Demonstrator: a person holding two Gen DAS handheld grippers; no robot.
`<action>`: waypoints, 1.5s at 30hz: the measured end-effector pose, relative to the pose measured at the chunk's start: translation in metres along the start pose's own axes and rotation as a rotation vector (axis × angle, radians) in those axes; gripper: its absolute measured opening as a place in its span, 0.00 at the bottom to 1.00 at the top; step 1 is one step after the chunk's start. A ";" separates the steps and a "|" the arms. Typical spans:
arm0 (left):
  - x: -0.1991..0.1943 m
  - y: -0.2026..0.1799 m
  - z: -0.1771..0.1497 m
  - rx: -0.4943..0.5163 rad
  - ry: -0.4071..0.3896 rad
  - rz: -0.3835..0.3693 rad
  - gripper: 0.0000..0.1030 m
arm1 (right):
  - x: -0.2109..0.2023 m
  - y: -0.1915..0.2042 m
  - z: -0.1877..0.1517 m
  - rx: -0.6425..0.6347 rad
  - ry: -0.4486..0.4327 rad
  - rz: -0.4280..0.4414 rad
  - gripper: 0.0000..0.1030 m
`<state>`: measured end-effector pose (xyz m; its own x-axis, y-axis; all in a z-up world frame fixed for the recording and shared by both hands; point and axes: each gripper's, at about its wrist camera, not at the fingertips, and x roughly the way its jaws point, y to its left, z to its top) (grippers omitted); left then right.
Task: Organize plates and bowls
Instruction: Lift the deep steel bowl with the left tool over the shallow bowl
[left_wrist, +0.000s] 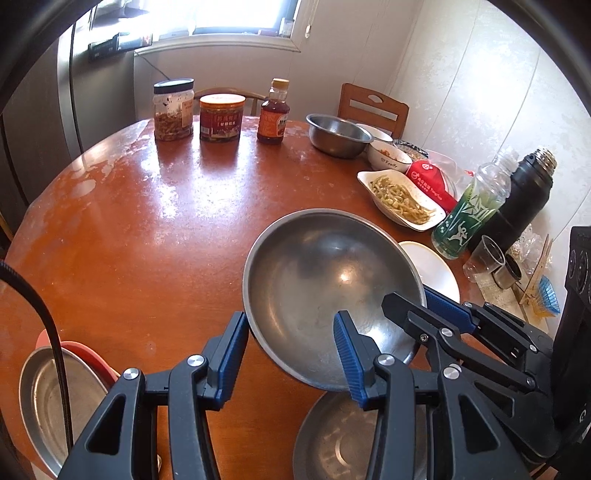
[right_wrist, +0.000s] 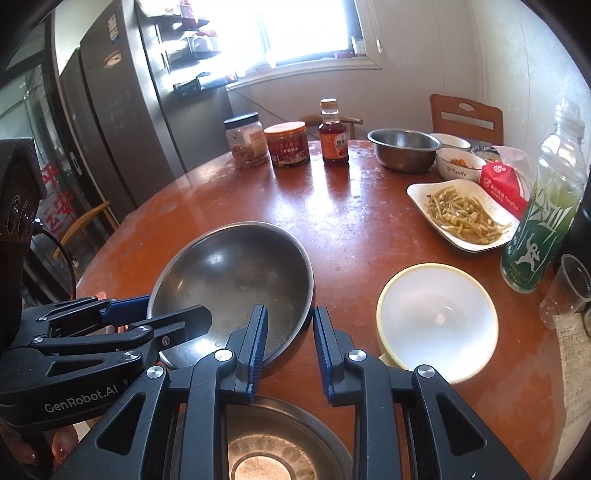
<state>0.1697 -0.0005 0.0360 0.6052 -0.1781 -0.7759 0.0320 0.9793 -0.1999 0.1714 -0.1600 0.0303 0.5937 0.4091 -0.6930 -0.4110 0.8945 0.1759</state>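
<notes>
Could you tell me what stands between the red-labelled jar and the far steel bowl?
A sauce bottle stands between the red-labelled jar and the far steel bowl, apart from both; both wrist views show it.

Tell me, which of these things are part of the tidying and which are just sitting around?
Job: large steel bowl, white bowl, steel plate, small steel bowl.
Lying about: clear jar, red jar, sauce bottle, green bottle, black flask, plastic cup.
</notes>
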 end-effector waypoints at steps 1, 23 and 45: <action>-0.003 -0.002 -0.001 0.004 -0.004 0.000 0.46 | -0.004 0.000 -0.001 0.000 -0.005 -0.001 0.26; -0.052 -0.039 -0.056 0.082 -0.020 -0.020 0.46 | -0.071 0.007 -0.051 0.010 -0.055 -0.035 0.27; -0.047 -0.048 -0.090 0.101 0.022 -0.028 0.46 | -0.084 0.005 -0.091 0.023 -0.030 -0.045 0.27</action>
<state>0.0684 -0.0473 0.0279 0.5854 -0.2067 -0.7840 0.1293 0.9784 -0.1615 0.0563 -0.2066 0.0257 0.6318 0.3737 -0.6791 -0.3676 0.9158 0.1620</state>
